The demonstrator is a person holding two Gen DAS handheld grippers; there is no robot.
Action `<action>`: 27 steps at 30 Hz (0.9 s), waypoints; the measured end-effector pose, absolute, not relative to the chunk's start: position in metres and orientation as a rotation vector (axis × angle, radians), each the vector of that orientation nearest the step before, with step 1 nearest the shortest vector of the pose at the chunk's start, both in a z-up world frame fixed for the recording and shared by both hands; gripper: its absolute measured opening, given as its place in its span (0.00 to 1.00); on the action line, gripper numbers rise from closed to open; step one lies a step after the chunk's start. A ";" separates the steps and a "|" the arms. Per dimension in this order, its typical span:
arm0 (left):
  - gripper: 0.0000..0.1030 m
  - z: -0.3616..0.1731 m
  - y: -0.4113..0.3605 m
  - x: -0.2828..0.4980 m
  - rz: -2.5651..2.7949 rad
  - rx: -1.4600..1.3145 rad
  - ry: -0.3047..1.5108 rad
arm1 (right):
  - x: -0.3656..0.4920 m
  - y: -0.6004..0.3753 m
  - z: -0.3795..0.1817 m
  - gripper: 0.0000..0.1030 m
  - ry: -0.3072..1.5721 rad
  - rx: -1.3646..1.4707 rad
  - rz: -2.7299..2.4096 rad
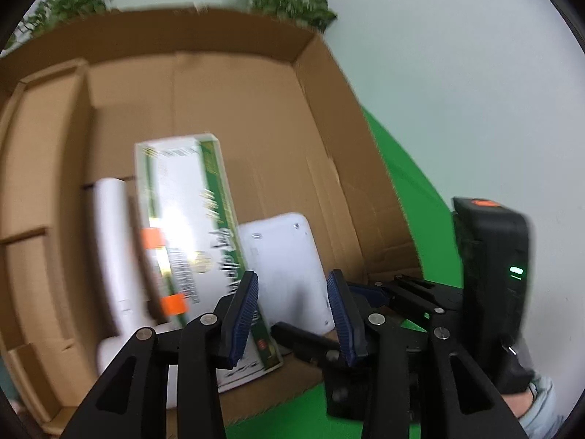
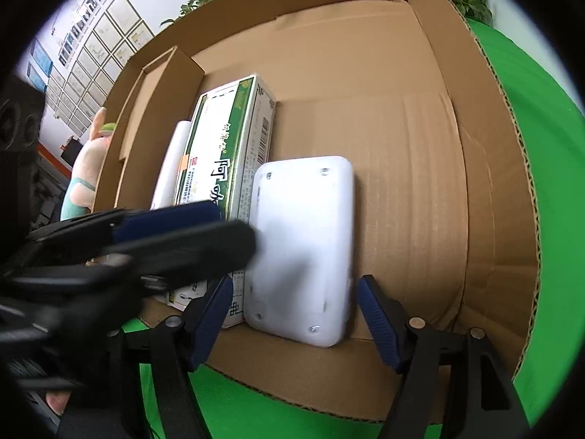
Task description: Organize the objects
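Note:
A shallow cardboard tray (image 1: pixel 234 84) (image 2: pixel 420 139) holds three things side by side: a white cylinder (image 1: pixel 117 252) (image 2: pixel 170 168), a white and green carton (image 1: pixel 186 226) (image 2: pixel 226 146), and a flat white device (image 1: pixel 285 270) (image 2: pixel 303 241). My left gripper (image 1: pixel 292 314) is open and empty, hovering over the device's near end. It also shows blurred in the right wrist view (image 2: pixel 175 234). My right gripper (image 2: pixel 296 322) is open, its jaws on either side of the device's near end, not closed on it.
The tray lies on a green cloth (image 1: pixel 398 190) (image 2: pixel 519 153). Cardboard partitions (image 1: pixel 44 168) (image 2: pixel 153 98) stand at the tray's left side. Plants (image 1: pixel 289 0) stand behind the tray. A plush toy (image 2: pixel 87 168) sits outside the left wall.

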State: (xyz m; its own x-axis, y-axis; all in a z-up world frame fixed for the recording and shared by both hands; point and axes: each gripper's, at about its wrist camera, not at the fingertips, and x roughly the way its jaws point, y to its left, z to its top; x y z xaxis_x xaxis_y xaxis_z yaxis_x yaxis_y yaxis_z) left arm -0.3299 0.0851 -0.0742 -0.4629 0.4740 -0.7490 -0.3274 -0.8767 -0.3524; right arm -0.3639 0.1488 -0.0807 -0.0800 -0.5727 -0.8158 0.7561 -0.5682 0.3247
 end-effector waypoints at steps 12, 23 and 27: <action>1.00 -0.023 0.003 -0.194 3.003 -0.693 0.195 | -0.293 0.165 -0.039 0.99 0.203 0.824 -2.073; 0.99 -0.104 -0.017 -0.242 3.177 -0.816 0.141 | -0.275 0.151 -0.073 0.99 0.309 0.712 -2.299; 1.00 -0.118 -0.014 -0.254 3.205 -0.798 0.165 | -0.269 0.146 -0.080 0.99 0.327 0.692 -2.295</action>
State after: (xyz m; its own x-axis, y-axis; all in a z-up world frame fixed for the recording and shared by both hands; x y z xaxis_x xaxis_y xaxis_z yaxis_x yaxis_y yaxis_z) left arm -0.2538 -0.0144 -0.1181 -0.8707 -0.1833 -0.4564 0.1353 -0.9814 0.1360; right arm -0.2694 0.1459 -0.0800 -0.6072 -0.5593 -0.5643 0.6948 -0.7183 -0.0357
